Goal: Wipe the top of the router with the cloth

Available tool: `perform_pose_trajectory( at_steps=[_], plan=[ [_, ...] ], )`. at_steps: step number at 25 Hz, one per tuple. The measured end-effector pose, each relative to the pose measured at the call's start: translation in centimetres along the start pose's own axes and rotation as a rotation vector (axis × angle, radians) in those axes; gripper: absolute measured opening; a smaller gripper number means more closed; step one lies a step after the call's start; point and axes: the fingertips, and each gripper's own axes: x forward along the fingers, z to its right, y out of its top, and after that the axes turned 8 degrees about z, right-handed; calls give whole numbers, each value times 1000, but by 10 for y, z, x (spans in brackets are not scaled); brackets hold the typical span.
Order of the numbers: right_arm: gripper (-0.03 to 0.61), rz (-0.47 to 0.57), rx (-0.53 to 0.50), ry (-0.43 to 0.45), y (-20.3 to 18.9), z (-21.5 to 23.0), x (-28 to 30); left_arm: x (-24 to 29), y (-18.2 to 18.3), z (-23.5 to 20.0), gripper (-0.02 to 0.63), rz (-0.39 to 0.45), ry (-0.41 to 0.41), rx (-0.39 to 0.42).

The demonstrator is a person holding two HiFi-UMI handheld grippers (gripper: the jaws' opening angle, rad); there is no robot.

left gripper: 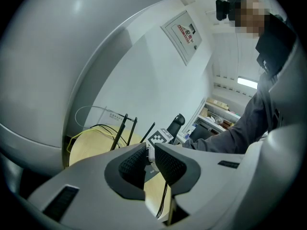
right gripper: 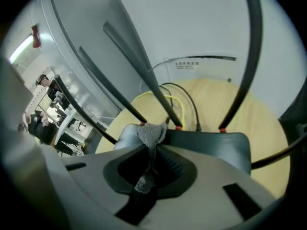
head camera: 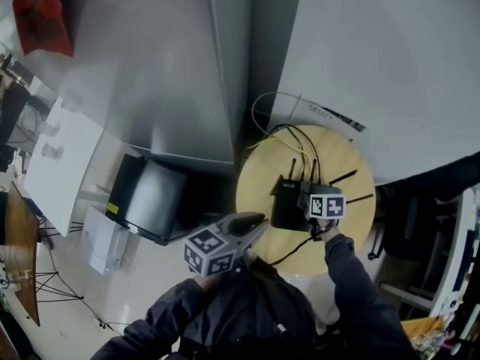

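The right gripper point(right gripper: 152, 150) is pinching a grey cloth point(right gripper: 150, 134) between its jaws, a crumpled fold of it bunching out past the tips and lying against the near edge of the dark router point(right gripper: 216, 145). Only the right gripper view is showing this grip. In the head view the cloth is hiding under the gripper's marker cube point(head camera: 327, 205), which is sitting right over the router.

The router is lying on a round, pale wooden table point(right gripper: 240, 97), its black antennas point(right gripper: 136, 75) fanning outward, with yellow and black cables point(right gripper: 168, 97) trailing off the back toward the wall.

The left gripper point(left gripper: 149, 161) is holding nothing. Its own view is showing the ribbed pads drawn almost together, only a thin slit between them, through which the other gripper's cube is peeking. The head view is placing this gripper off the table's near edge, close to the person's dark sleeve point(head camera: 349, 276) and well apart from the router.
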Motion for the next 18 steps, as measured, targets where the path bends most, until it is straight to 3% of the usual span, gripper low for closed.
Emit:
perform_pose_trajectory(
  at_steps=[12, 15, 18],
  plan=[
    [74, 41, 48, -178, -22, 100, -51, 10, -4, 1, 40, -17, -12, 1],
    [74, 52, 80, -169, -25, 98, -53, 8, -5, 4, 40, -18, -11, 3],
    [74, 93, 63, -107, -13, 70, -51, 5, -7, 4, 40, -15, -8, 2]
  ],
)
